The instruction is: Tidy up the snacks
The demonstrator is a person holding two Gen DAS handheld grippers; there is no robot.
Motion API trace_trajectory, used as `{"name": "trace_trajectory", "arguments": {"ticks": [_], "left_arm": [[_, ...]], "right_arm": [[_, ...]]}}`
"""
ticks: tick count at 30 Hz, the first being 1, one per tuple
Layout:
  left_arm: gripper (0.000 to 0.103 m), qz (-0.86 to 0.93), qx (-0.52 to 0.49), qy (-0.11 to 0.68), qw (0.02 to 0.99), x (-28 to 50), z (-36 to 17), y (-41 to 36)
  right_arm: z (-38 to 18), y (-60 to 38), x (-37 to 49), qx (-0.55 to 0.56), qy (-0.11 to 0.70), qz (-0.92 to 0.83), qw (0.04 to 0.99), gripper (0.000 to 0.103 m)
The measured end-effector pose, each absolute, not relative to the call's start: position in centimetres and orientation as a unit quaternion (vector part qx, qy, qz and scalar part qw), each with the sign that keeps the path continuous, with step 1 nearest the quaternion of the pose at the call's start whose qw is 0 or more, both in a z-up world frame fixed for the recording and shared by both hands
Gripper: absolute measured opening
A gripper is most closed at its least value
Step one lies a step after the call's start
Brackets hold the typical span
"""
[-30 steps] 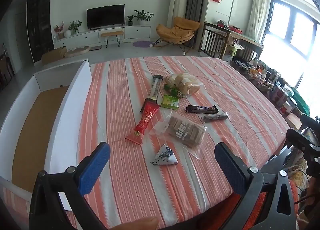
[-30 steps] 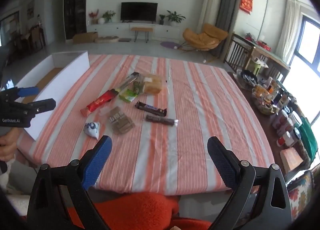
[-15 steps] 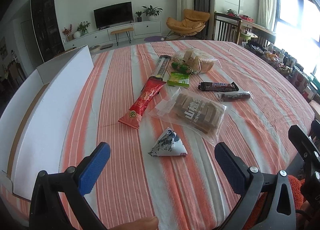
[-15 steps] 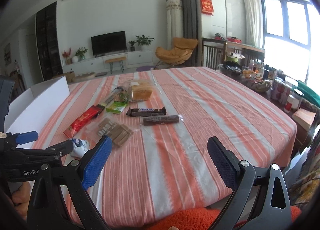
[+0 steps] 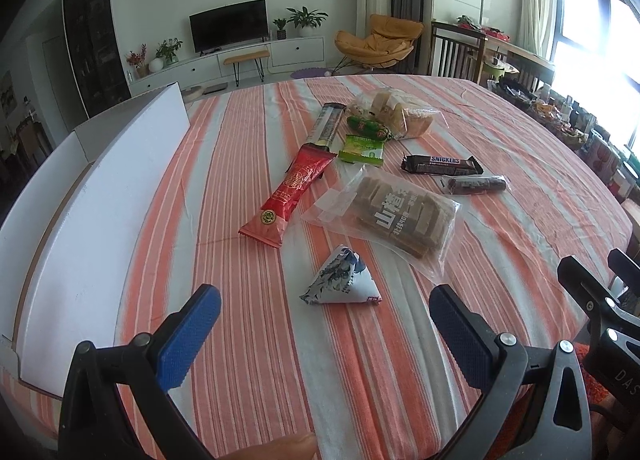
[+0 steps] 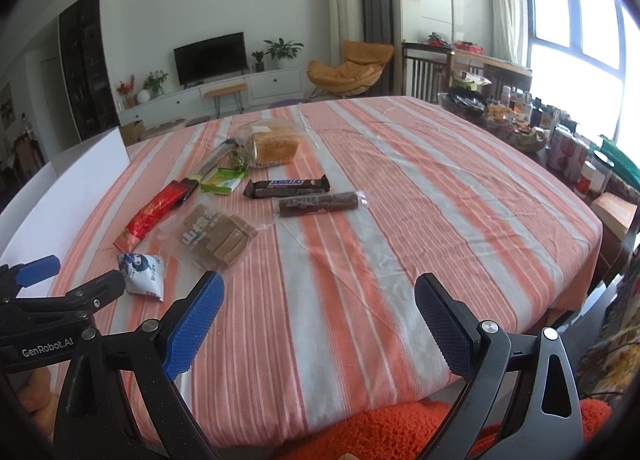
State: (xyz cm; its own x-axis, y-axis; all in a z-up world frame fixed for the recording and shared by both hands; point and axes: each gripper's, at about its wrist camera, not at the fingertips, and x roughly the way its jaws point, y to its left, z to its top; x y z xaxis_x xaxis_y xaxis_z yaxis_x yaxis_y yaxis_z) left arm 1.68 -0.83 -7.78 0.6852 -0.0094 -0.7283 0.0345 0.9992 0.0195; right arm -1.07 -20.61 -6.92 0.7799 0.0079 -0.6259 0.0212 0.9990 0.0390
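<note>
Both grippers have been brought lower and closer to the snacks than half a second ago, so the packets now loom larger in each view. The left gripper (image 5: 324, 328) is held low over the near edge of the striped cloth (image 5: 248, 300), tilted slightly downward, its blue pads (image 5: 188, 336) spread wide with nothing between them. Just ahead of it, between the lines of the two fingers, a small triangular pouch (image 5: 340, 282) is seen lying on the cloth, untouched. Beyond the pouch a clear bag of brown slabs (image 5: 396, 216) and a long red packet (image 5: 294, 196) are laid side by side, with a green packet (image 5: 362, 148), a Snickers bar (image 5: 442, 165), a dark roll (image 5: 476, 184) and a bread bag (image 5: 400, 116) farther back. A white box (image 5: 100, 228) is stood along the left edge of the table.

The right gripper (image 6: 318, 322) is held level over the near table edge, to the right of the snacks, its fingers likewise parted and empty. In its view the left gripper is seen at the far left, pointed at the pouch. A thumb tip (image 5: 276, 448) is visible at the bottom of the left view.
</note>
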Motion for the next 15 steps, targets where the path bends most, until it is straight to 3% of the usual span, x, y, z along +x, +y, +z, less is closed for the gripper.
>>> {"name": "trace_trajectory", "arguments": {"ticks": [15], "left_arm": [[0.103,-0.011,0.026,0.401,0.916,1.37,-8.09,-1.3]], "right_arm": [[-6.62,-20.56,-1.19,0.024,0.329,-0.004,0.944,0.098]]}}
